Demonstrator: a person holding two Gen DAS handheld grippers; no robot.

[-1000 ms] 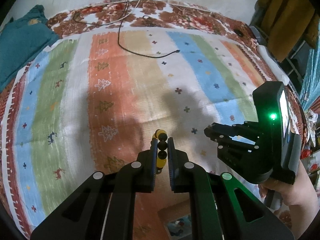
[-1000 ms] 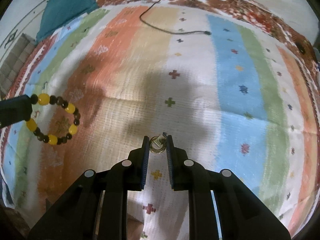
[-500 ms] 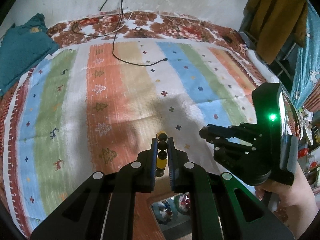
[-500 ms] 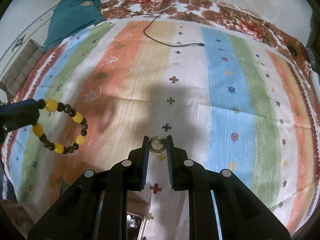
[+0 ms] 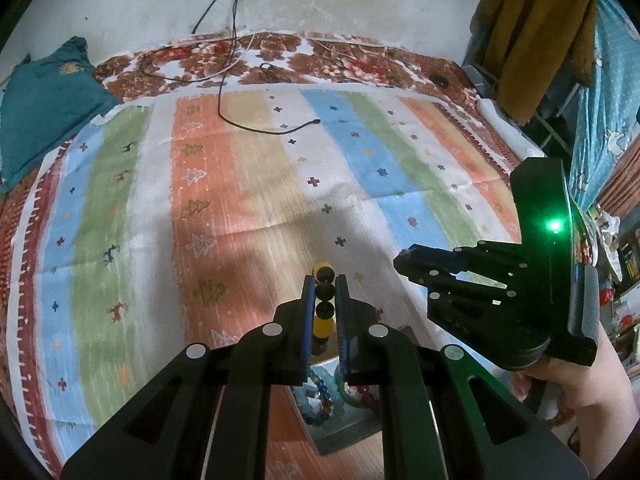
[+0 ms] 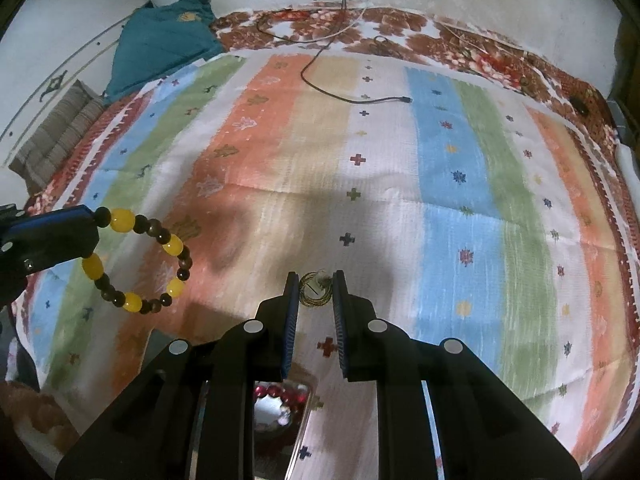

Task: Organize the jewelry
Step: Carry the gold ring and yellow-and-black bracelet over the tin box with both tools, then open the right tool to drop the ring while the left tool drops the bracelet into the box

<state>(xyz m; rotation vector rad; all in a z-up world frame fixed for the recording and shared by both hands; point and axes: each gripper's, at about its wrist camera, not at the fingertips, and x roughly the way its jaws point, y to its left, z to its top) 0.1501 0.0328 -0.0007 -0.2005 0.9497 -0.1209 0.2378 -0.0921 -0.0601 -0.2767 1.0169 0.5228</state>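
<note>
the beaded bracelet (image 6: pixel 138 258), yellow and dark brown beads, hangs in our left gripper (image 5: pixel 325 294), pinched narrow between its 2 fingers above the striped blanket (image 5: pixel 248 184). to the right, our right gripper (image 6: pixel 315 292) is closed on a small coil of gold wire jewelry (image 6: pixel 314 290). below both, a tray (image 5: pixel 340 420) with beads has come further into view than 1 second ago, and more of the wall shows. we can read no writing anywhere.
</note>
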